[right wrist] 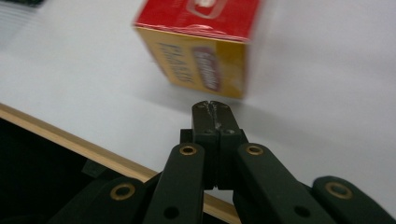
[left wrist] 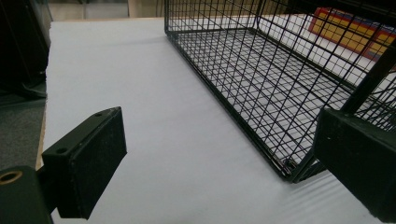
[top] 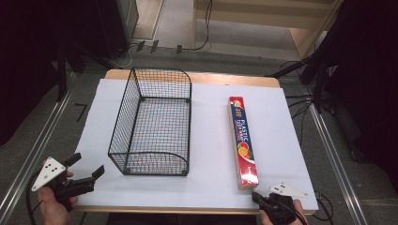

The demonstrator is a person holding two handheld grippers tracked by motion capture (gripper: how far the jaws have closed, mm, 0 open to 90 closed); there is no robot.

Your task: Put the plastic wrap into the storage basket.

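Two grippers, both low at the near table edge. Left gripper sits at the near-left corner, jaws spread wide, nothing between them; held in a hand. In the left gripper view its two pads frame bare white sheet, with the near corner of the basket just by the right-hand jaw, not touching as far as I can tell.

Right gripper at the near-right edge, jaws pressed together, holding nothing. In the right gripper view the closed tips point at the near end of the box, close to it but apart; that view is blurred.

Box: long red and yellow plastic wrap carton, lying flat on the sheet, right of the basket, well apart from it, long side running away from the person. Near end close to the right gripper.

Basket: black wire, empty, upright, centre-left on the sheet, also lengthwise away from the person.

Wood table rim shows beyond the sheet's far edge.
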